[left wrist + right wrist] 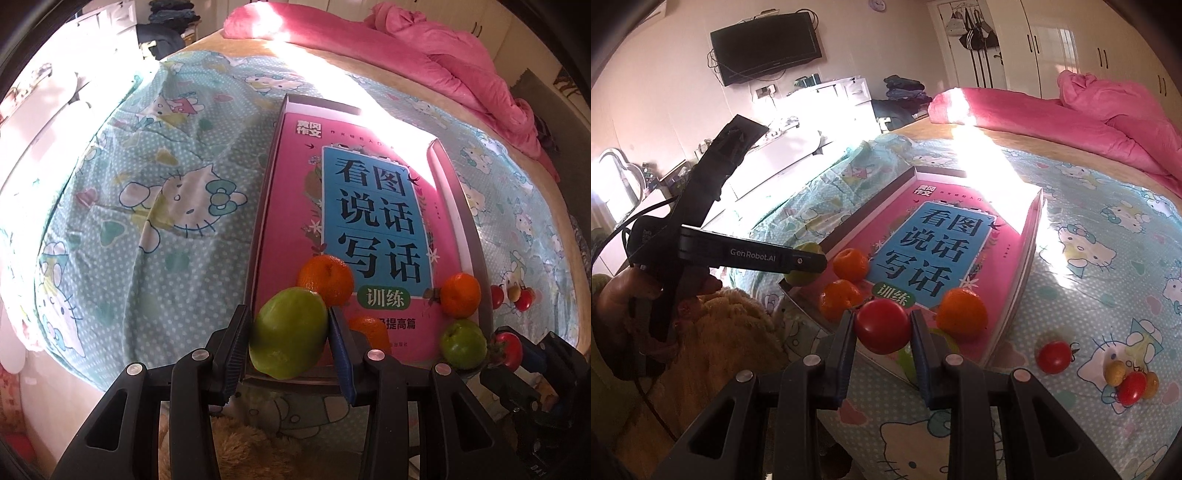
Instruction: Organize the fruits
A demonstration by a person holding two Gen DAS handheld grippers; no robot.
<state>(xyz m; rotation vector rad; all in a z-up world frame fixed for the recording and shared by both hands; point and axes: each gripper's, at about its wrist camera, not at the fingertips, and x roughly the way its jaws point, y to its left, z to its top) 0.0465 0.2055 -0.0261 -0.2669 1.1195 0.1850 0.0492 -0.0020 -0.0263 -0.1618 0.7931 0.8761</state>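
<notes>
Gripping a green fruit [289, 334], the left gripper [291, 347] hangs over the near left corner of the pink box [295, 206], both pads pressed against the fruit's sides. The right gripper [882, 332] is clenched on a red tomato [882, 325] just above the box's near edge.

The box lies on a cartoon-print sheet [147, 206] with raised dark rims along its long sides. Its far half is bare, so there is plenty of free room beyond the fruit, all of which crowds the near end. To the left of the box the sheet is open.

Inside the box sit three oranges [325, 279] and one more green fruit [463, 345], the latter close against the right rim. Outside, on the sheet to the right, lie two red tomatoes [1054, 356] and two small yellowish ones [1115, 373]; one red and the yellowish pair touch in a cluster, the other red sits apart, nearer the box.

A pink quilt [443, 62] is bunched at the far side of the bed.
</notes>
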